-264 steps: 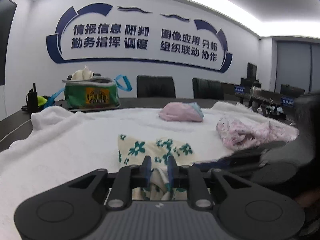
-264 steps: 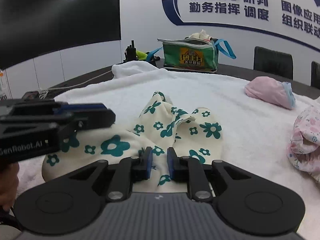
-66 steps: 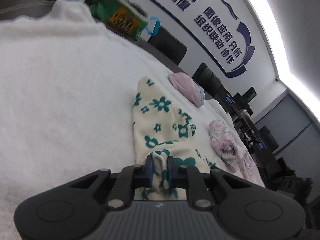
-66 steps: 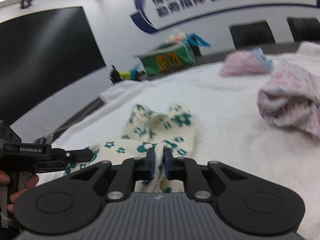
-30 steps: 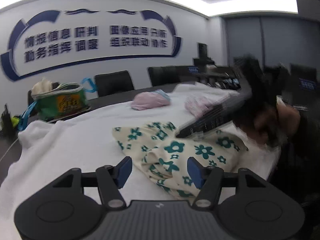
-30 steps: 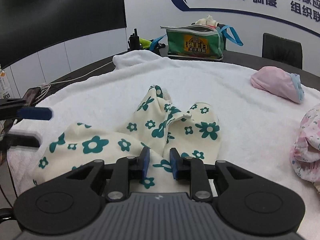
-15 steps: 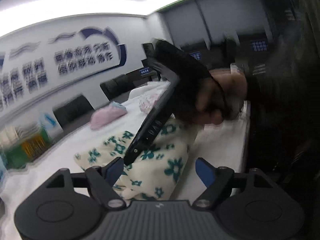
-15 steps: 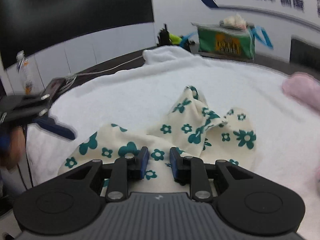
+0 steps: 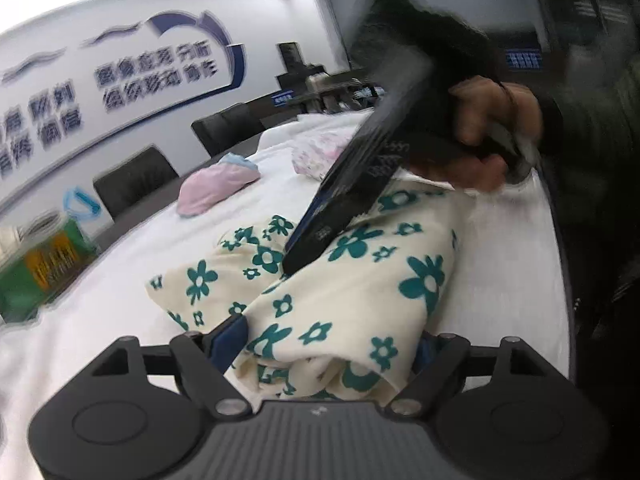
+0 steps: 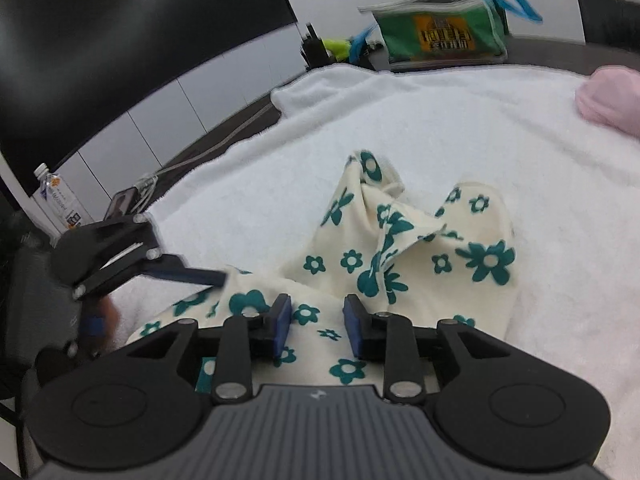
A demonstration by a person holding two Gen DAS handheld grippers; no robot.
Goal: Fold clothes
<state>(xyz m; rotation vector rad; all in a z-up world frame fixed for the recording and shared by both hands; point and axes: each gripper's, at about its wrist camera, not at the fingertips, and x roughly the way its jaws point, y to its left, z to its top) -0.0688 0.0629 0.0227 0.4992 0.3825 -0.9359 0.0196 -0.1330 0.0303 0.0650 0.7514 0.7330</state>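
Observation:
A cream garment with teal flowers [image 9: 352, 280] lies partly folded on the white towel [image 10: 440, 120] that covers the table. My left gripper [image 9: 326, 344] is wide open at the garment's near folded edge, and the fold sits between its jaws without being pinched. One finger [image 10: 188, 272] of it reaches the cloth from the left in the right wrist view. My right gripper [image 10: 317, 322] rests over the garment [image 10: 400, 248] with its jaws opening, the cloth lying loose beneath them. A hand [image 9: 492, 132] holds that gripper, whose tip [image 9: 304, 252] points down onto the cloth.
A folded pink garment [image 9: 216, 188] and a crumpled pink floral one [image 9: 320, 152] lie farther back on the towel. A green bag [image 10: 440, 36] stands at the far edge. A water bottle [image 10: 56, 200] and a phone [image 10: 120, 204] sit left, off the towel. Black chairs [image 9: 136, 176] line the table.
My left gripper opened wider, rolled and swung in around the garment's near edge. My right gripper's jaws parted and let the cloth go.

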